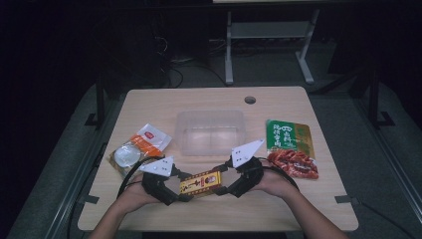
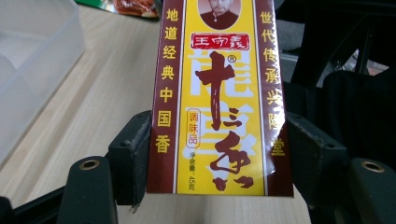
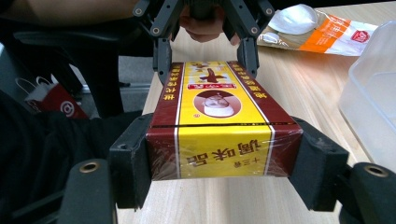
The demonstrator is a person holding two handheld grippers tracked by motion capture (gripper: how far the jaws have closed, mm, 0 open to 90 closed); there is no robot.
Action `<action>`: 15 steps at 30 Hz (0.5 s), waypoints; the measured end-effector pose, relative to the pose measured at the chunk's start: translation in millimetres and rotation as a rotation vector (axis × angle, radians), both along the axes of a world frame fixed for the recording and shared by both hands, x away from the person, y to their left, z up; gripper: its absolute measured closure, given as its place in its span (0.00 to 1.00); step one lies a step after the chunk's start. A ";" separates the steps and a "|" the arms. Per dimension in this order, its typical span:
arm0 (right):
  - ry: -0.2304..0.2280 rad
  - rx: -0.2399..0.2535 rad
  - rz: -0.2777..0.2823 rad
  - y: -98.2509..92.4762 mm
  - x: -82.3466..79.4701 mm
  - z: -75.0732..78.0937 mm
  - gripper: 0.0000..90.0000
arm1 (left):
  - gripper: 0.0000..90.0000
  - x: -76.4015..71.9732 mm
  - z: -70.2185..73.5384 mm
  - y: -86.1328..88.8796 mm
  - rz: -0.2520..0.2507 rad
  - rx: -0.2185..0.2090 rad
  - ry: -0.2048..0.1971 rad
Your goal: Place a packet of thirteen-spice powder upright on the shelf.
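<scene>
I had the seasoning box (image 1: 200, 182) clamped end to end, just above the table (image 1: 209, 102): my left gripper (image 1: 183, 191) pinched one end between its pads, my right gripper (image 1: 222, 188) squeezed the other. This looked like a handover step. The clear plastic container (image 1: 211, 131) sat just beyond both grippers; next, one side needed to let go.

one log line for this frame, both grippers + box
left gripper: shut on spice box | right gripper: shut on other end | box: held between both, near table front edge | clear tub: behind
</scene>
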State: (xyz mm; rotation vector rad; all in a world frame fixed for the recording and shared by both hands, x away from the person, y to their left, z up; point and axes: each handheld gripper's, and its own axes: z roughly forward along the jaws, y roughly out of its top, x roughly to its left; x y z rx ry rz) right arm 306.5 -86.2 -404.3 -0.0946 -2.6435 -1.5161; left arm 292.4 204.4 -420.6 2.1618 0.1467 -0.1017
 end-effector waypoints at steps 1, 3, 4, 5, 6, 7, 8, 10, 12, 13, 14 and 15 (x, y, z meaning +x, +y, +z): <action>0.000 0.000 0.000 0.0 0.0 0.0 0.35 | 0.35 -0.3 -0.5 -0.8 -0.002 0.006 0.000; -0.017 -0.008 0.005 1.0 -0.8 1.1 0.35 | 0.35 -0.9 -1.9 -2.2 -0.006 0.018 0.008; -0.017 -0.008 0.005 1.0 -0.8 1.1 0.35 | 0.35 -1.0 -2.8 -3.1 -0.007 0.020 0.003; -0.007 -0.016 0.000 1.3 -2.8 2.2 0.35 | 0.35 -1.2 -3.4 -3.7 -0.010 0.026 0.007; -0.007 -0.016 0.000 1.3 -2.8 2.2 0.35 | 0.35 -1.1 -3.7 -4.4 -0.014 0.036 0.005; -0.010 -0.021 0.003 1.4 -2.6 2.2 0.35 | 0.35 -1.3 -4.8 -5.3 -0.014 0.039 0.008; -0.009 -0.025 0.004 1.5 -2.6 2.2 0.35 | 0.34 -0.9 -5.1 -5.5 -0.018 0.046 0.003; -0.012 -0.024 -0.001 1.4 -1.5 2.0 0.35 | 0.32 -1.4 -6.0 -6.6 0.008 0.046 -0.008; -0.006 -0.019 -0.008 0.2 -0.6 2.8 0.35 | 0.21 0.7 -6.3 -5.8 0.028 0.047 -0.004; -0.001 -0.016 -0.015 -1.0 0.0 3.6 0.35 | 0.21 1.8 -6.3 -4.6 0.038 0.052 -0.002; -0.001 -0.015 -0.025 -2.3 0.4 4.4 0.35 | 0.19 2.4 -6.3 -3.1 0.057 0.053 -0.005; -0.010 -0.010 -0.041 -4.5 1.3 5.7 0.35 | 0.14 2.6 -6.4 -2.0 0.072 0.048 -0.006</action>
